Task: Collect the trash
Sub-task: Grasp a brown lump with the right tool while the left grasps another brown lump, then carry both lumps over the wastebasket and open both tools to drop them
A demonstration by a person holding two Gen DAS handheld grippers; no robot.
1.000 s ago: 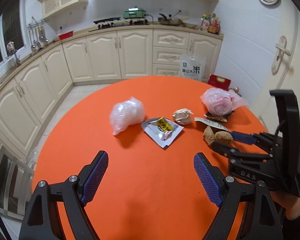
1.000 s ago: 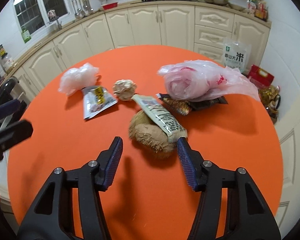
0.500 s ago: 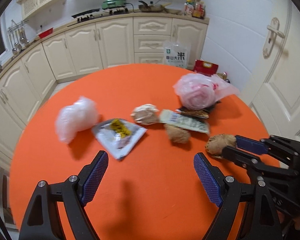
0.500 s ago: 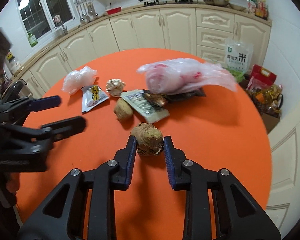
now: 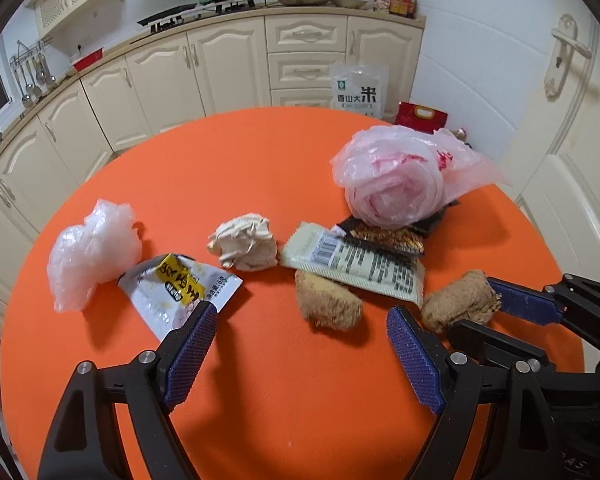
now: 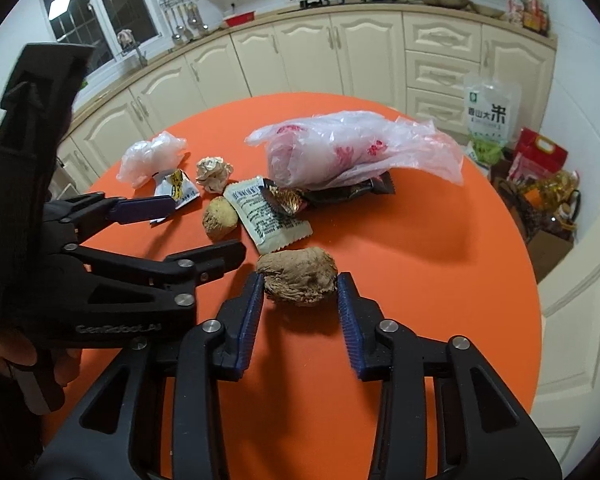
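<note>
Trash lies on the round orange table point(image 5: 240, 160). A brown fibrous lump point(image 6: 298, 276) rests on the cloth between the pads of my right gripper point(image 6: 299, 285), whose jaws are opening and stand just beside it. In the left wrist view that lump point(image 5: 460, 306) sits at the right, inside the right gripper point(image 5: 474, 306). My left gripper point(image 5: 300, 344) hangs open and empty just short of a second brown lump point(image 5: 326, 304). Behind lie a pale green wrapper point(image 5: 356, 268), a crumpled paper ball point(image 5: 244, 246), a white and yellow sachet point(image 5: 180, 292), a clear bag point(image 5: 92, 248) and a pink plastic bag point(image 5: 392, 184).
A dark foil wrapper point(image 5: 384, 236) lies under the pink bag. Cream kitchen cabinets point(image 5: 228, 64) run behind the table. A rice bag point(image 5: 358, 92) and a red box point(image 5: 420, 114) stand on the floor. A white door point(image 5: 572, 128) is at the right.
My right gripper closed on one brown lump, dragged it out of the pile toward me, then widened its jaws. My left gripper moved right and lower, nearer the pile, staying open.
</note>
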